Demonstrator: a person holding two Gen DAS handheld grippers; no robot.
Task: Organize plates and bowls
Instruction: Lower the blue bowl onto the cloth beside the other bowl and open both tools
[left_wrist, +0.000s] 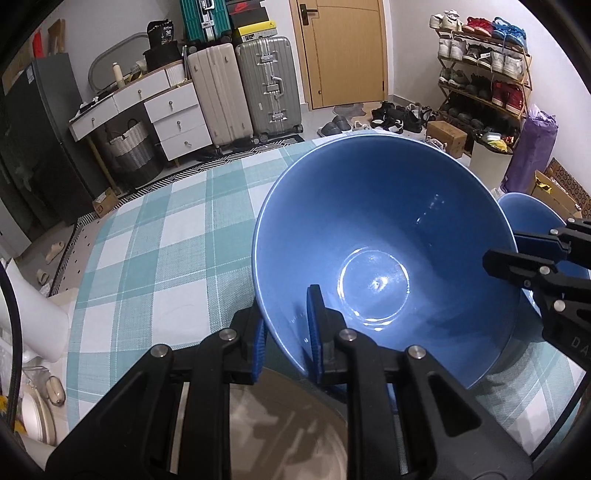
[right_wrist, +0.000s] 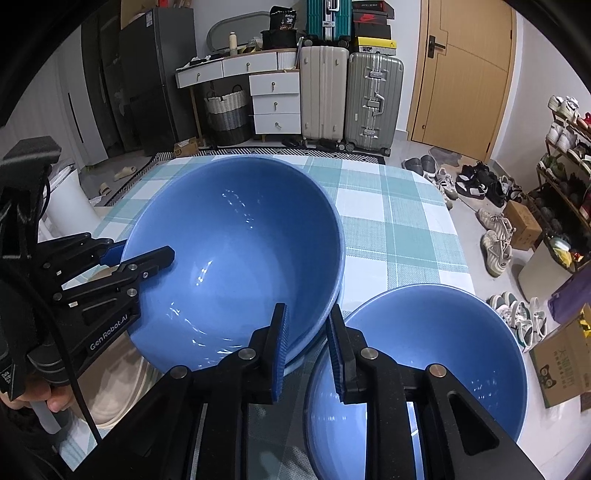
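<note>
Between the two tools, toward the near side of the checked surface (left_wrist: 155, 236), sits the large blue bowl (left_wrist: 376, 229), which each tool holds by its rim. The left hand-held gripper (left_wrist: 286, 306) pinches the near-left rim, one pad inside the wall and one outside. The right hand-held gripper (right_wrist: 306, 308) pinches the near-right rim in the same way, its outer finger standing in the gap beside the smaller blue bowl (right_wrist: 436, 350). The bowl is round and so has no long axis; the line joining the two grips runs left to right across its near half, and neither hand is nearer. Any coming lift therefore probably requires both hands to rise together. The bowl is glossy, deep, empty and uniformly blue, and it appears tipped toward the cameras. A second rim line just under its right edge suggests another bowl nested beneath. A beige plate (right_wrist: 110, 387) lies partly under its near-left side.
</note>
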